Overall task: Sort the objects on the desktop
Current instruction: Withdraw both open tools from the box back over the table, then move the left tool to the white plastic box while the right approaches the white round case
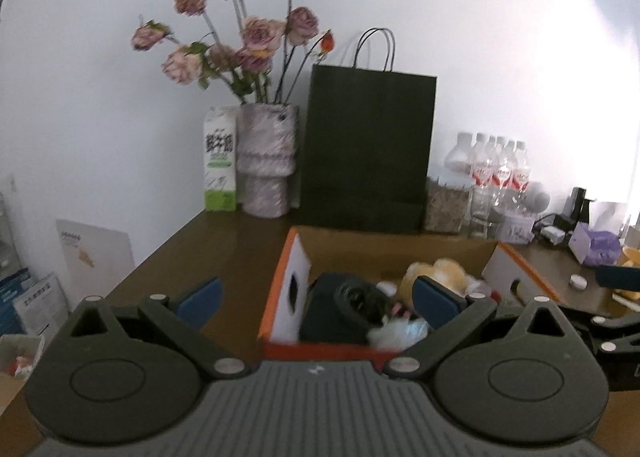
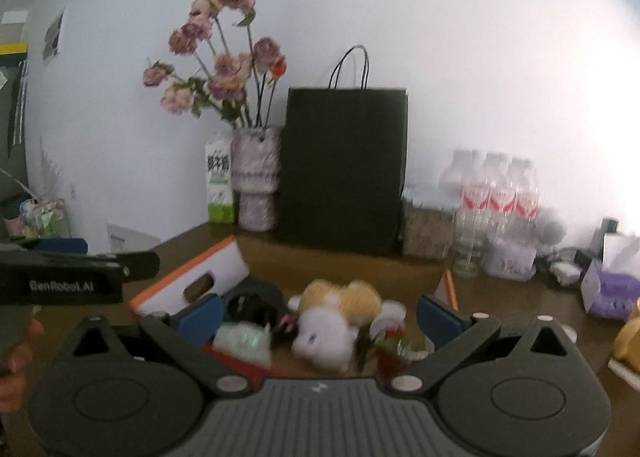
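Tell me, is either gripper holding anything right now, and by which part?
Nothing is held. The left gripper and right gripper are both open, hovering over the cardboard box with the plush toy lying loose inside.

Black bag (image 1: 366, 149), orange-edged box (image 1: 280, 289)

Both wrist cameras sit low above the brown table (image 1: 224, 249), looking forward along their fingers toward the white wall at 12 o'clock, close over the cardboard box (image 1: 280, 297). The left view is nearer its left flap; the right view looks from farther right. Both share the box (image 2: 192, 277), black bag (image 1: 368, 149), flowers (image 2: 224, 69) and bottles (image 2: 496, 193).
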`<control>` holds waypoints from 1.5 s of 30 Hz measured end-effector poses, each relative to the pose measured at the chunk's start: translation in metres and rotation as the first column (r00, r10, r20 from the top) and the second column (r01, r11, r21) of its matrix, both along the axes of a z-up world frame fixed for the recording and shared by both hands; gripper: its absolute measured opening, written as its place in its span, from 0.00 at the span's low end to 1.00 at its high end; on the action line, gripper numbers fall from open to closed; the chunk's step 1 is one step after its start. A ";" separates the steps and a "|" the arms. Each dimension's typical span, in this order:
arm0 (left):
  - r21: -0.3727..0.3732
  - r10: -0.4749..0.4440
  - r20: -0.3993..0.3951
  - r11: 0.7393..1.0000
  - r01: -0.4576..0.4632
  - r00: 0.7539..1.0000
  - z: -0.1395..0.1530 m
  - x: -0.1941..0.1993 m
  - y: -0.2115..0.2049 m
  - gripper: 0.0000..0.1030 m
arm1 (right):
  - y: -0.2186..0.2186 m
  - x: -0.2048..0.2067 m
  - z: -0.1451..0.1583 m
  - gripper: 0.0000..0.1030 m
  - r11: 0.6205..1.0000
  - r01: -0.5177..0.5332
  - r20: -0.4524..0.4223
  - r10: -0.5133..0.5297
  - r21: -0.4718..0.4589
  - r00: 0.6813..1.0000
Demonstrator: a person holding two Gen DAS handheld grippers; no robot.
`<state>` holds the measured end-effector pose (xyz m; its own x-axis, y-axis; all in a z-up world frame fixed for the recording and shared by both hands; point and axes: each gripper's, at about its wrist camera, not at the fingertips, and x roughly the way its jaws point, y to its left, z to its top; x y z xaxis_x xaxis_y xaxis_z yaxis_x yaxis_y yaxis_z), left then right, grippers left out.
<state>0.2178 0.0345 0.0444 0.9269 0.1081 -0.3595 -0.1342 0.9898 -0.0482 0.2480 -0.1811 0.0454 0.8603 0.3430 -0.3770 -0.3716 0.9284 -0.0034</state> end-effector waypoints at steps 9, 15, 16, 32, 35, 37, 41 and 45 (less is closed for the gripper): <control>-0.012 0.047 -0.061 0.999 -0.048 0.997 -0.024 -0.037 0.024 1.00 | -0.006 -0.034 -0.044 1.00 0.999 0.034 -0.116 -0.035 -0.017 0.993; -0.009 0.048 -0.078 0.999 -0.049 0.996 -0.039 -0.053 0.031 1.00 | -0.012 -0.046 -0.066 1.00 0.998 0.061 -0.179 -0.063 -0.015 0.982; -0.010 0.046 -0.081 0.999 -0.047 0.996 -0.041 -0.055 0.032 1.00 | -0.013 -0.047 -0.068 1.00 0.998 0.062 -0.186 -0.064 -0.018 0.980; 0.009 0.034 -0.096 0.999 -0.033 0.995 -0.056 -0.070 0.035 1.00 | -0.015 -0.063 -0.090 1.00 0.994 0.091 -0.215 -0.101 -0.059 0.971; 0.011 0.030 -0.094 1.000 -0.029 0.995 -0.055 -0.070 0.034 1.00 | -0.018 -0.061 -0.091 1.00 0.993 0.101 -0.220 -0.111 -0.054 0.969; 0.008 0.021 -0.093 1.000 -0.020 0.995 -0.055 -0.070 0.034 1.00 | -0.019 -0.060 -0.091 1.00 0.993 0.106 -0.218 -0.115 -0.054 0.969; 0.011 0.009 -0.097 1.000 -0.007 0.995 -0.055 -0.068 0.031 1.00 | -0.021 -0.059 -0.091 1.00 0.992 0.114 -0.210 -0.124 -0.058 0.970; 0.012 0.005 -0.108 1.000 -0.004 0.994 -0.058 -0.065 0.030 1.00 | -0.024 -0.056 -0.091 1.00 0.991 0.122 -0.207 -0.132 -0.059 0.969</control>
<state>0.1530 0.0646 -0.0132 0.8820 0.1170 -0.4566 -0.1425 0.9896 -0.0216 0.1919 -0.2050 -0.0460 0.7959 0.2141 -0.5664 -0.2475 0.9687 0.0184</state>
